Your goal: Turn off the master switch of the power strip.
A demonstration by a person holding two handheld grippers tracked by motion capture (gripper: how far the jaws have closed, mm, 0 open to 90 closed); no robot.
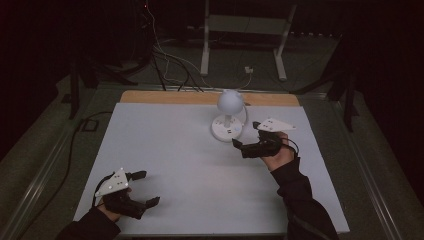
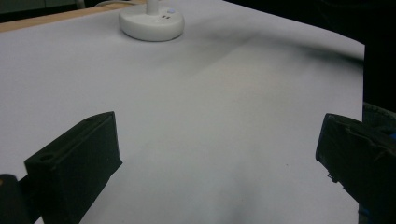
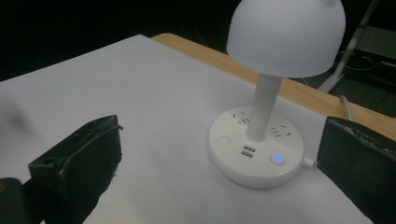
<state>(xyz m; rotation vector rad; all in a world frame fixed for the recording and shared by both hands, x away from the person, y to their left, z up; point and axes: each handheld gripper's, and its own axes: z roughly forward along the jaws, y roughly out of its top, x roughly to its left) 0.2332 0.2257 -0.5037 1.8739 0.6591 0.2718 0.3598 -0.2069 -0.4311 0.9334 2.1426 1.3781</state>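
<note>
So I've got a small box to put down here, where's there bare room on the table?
The widest free patch is the white sheet between the left gripper and the lamp, running to the sheet's left edge. It is tighter at the far right, where the right gripper, open, sits close beside the lamp's base and its cable.

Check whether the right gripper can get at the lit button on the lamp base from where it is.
Probably yes. The right gripper is open beside the desk lamp, and the blue-lit button sits on the near side of the base, facing it. Only bare white table sheet lies between them.
</note>
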